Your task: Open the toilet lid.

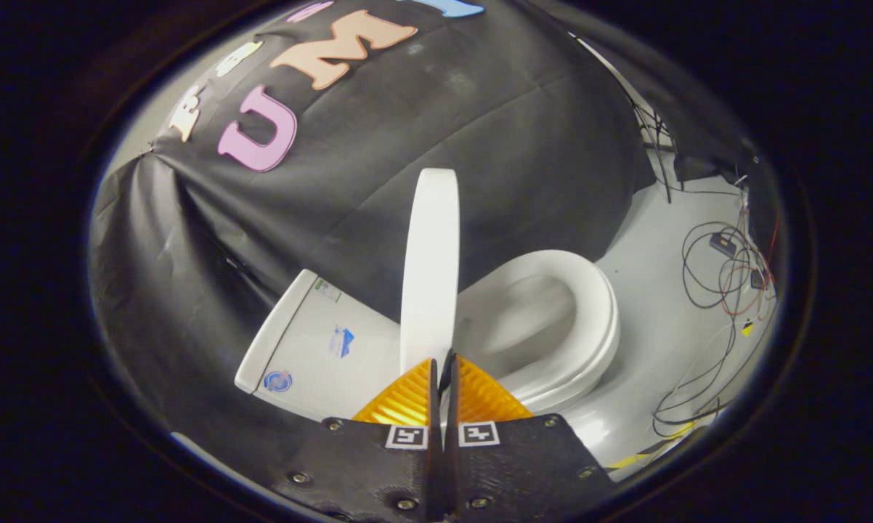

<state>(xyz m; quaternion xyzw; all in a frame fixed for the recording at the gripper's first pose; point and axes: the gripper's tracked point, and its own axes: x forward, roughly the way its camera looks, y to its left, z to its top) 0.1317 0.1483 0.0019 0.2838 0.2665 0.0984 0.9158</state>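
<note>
White toilet lid upright (tank stickers unreadable), hand-held gripper pinching it

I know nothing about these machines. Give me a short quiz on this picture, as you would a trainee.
1. True or false: the toilet lid is raised on edge.
2. What are the fingers of the tool doing? A) spread wide around the tank B) closed together at the lid's lower edge C) resting in the bowl
3. What lies on the floor beyond the toilet seat?

Key: 1 true. 2 B, though a firm pinch on the lid cannot be confirmed. 3 loose cables.
</note>
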